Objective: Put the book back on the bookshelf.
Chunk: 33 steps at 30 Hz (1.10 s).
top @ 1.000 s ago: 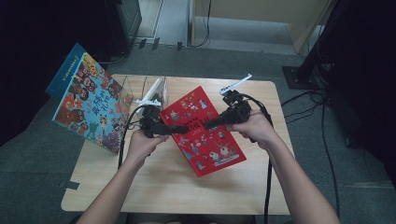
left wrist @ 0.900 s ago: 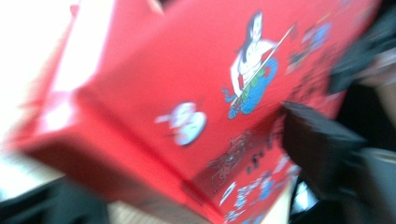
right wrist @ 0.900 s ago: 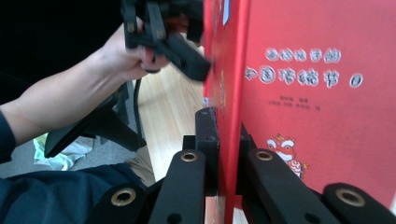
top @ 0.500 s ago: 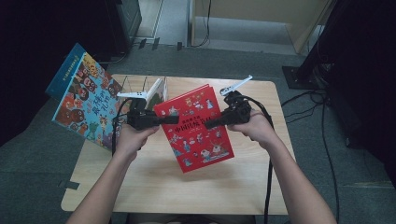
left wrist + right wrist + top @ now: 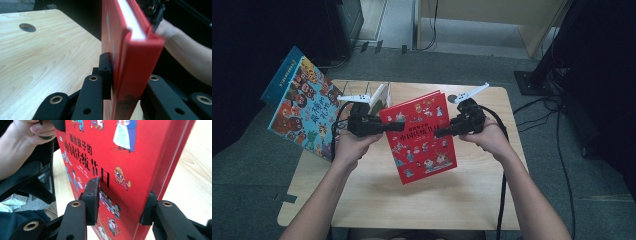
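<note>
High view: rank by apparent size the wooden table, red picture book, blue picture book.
1. Light wooden table.
2/3. Blue illustrated picture book and red hardcover picture book look alike; the red one is lifted nearer the camera, so unranked.

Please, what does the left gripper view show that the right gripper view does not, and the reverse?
Left gripper view: the red book edge-on with its white page edge, a round hole in the table, and the left gripper, whose jaws have just been closing, clamped on the book. Right gripper view: the front cover with its black title and cartoon figures, and the person's left hand. Both: the red book and the wooden table.
</note>
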### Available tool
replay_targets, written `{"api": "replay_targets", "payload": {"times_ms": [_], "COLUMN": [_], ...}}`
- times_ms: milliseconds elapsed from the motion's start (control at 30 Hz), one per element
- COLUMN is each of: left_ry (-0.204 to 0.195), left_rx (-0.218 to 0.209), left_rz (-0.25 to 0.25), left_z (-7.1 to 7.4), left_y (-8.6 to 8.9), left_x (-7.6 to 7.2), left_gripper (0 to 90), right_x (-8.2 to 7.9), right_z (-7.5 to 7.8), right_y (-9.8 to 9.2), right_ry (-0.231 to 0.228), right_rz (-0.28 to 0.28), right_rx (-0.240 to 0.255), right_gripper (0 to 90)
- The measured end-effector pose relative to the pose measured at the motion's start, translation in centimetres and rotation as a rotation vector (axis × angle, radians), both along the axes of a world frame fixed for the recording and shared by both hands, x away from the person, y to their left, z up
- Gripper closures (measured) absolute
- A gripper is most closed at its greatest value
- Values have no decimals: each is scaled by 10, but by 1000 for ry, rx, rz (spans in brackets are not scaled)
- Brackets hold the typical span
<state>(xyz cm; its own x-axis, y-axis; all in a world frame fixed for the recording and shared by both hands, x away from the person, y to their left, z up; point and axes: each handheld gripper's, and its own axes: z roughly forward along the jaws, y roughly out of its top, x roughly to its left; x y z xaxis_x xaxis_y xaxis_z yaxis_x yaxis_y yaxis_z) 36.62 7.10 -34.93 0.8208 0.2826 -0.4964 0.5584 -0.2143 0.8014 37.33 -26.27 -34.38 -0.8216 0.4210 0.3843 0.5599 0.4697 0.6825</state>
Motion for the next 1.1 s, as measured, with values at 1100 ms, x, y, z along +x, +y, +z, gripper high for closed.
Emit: {"api": "replay_targets", "payload": {"times_ms": [1100], "left_ry": [-58], "left_rx": [179], "left_rz": [55], "left_z": [18], "left_y": [-15], "left_x": [2], "left_gripper": [799], "right_x": [2], "right_z": [-11], "right_y": [4], "right_ry": [-33], "right_rz": [-189], "right_rx": [-86], "right_gripper": [543]}}
